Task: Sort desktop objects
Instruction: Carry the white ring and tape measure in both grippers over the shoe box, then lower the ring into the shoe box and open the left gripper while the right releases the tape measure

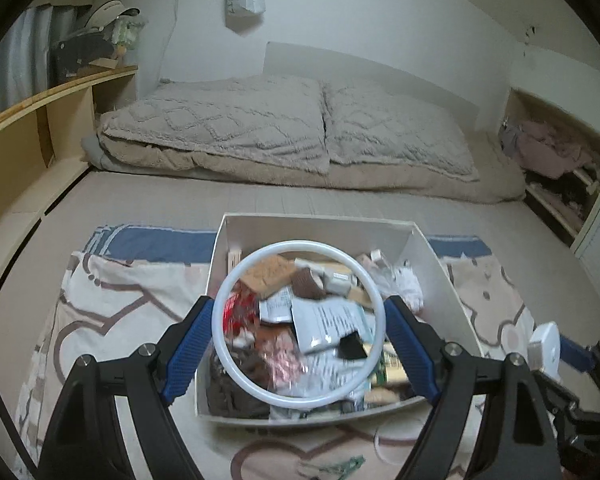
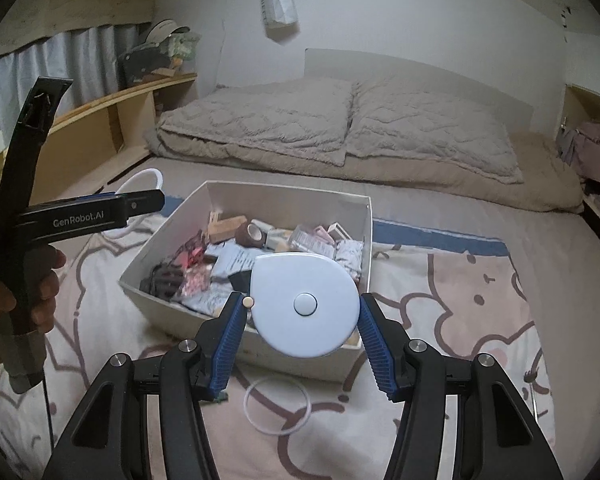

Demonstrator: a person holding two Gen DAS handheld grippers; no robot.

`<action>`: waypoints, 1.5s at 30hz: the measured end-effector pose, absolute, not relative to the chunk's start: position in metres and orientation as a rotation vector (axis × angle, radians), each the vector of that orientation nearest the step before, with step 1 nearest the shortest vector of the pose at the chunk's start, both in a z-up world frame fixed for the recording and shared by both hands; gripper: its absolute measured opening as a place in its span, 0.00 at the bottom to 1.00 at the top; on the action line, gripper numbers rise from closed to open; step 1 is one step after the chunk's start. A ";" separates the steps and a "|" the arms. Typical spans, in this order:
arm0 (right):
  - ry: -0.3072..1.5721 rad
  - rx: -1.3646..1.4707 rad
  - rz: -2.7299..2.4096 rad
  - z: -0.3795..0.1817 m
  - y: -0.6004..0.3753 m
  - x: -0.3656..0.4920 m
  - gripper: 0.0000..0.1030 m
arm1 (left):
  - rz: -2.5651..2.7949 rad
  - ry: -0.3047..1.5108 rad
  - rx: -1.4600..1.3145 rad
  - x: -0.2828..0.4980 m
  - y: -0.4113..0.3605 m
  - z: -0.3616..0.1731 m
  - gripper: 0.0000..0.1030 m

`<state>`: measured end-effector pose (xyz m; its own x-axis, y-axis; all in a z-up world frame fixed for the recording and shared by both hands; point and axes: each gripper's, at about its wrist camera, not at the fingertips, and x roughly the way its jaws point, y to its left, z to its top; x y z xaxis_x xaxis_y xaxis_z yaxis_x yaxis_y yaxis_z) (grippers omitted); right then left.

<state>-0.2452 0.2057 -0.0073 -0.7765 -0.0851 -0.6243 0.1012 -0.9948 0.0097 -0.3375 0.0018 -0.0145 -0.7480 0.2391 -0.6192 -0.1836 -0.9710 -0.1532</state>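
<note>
A white box [image 1: 440, 276] [image 2: 152, 256] full of small packets, tape rolls and wooden pieces sits on a patterned cloth on the bed. My left gripper [image 1: 300, 328] is shut on a large white ring [image 1: 230, 280] and holds it over the box. My right gripper [image 2: 302, 312] is shut on a round white tape measure [image 2: 304, 304] above the box's near right corner. The tape measure also shows in the left wrist view [image 1: 546, 344]. The left gripper also shows in the right wrist view [image 2: 140, 200], with the ring [image 2: 152, 174] behind it.
A thin clear ring [image 2: 276, 404] lies on the cloth [image 2: 460, 300] in front of the box, and it also shows in the left wrist view [image 1: 384, 440]. A green clip [image 1: 348, 466] lies near it. Pillows [image 1: 284, 128] lie behind; a wooden shelf [image 1: 60, 100] runs along the left.
</note>
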 end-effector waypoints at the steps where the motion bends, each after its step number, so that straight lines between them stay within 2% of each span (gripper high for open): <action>1: 0.034 1.008 -2.872 -0.007 0.204 -0.248 0.56 | 2.733 -0.145 -0.992 -0.342 0.000 -0.015 0.82; 6: 0.006 1.014 -2.873 -0.008 0.200 -0.262 0.56 | 2.726 -0.193 -1.062 -0.365 -0.005 -0.034 0.82; 15: -0.038 1.066 -2.848 -0.020 0.189 -0.289 0.56 | 2.712 -0.110 -1.241 -0.396 0.006 -0.083 0.82; 23: -0.083 1.134 -2.829 -0.039 0.188 -0.312 0.56 | 2.682 -0.122 -1.310 -0.409 0.012 -0.097 0.82; 36: -0.138 1.261 -2.812 -0.069 0.196 -0.338 0.56 | 2.658 -0.008 -1.338 -0.415 0.025 -0.110 0.83; 39: -0.124 1.280 -2.812 -0.074 0.195 -0.343 0.56 | 2.669 0.020 -1.344 -0.415 0.028 -0.111 0.95; 45: -0.143 1.316 -2.810 -0.083 0.197 -0.352 0.56 | 2.679 -0.040 -1.304 -0.413 0.023 -0.104 0.96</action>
<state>-0.3518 0.1973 -0.0833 -0.6405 -0.0706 -0.7647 -0.0072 -0.9952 0.0979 -0.4131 0.0234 -0.1039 -0.6062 0.1568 -0.7797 -0.1334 -0.9865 -0.0946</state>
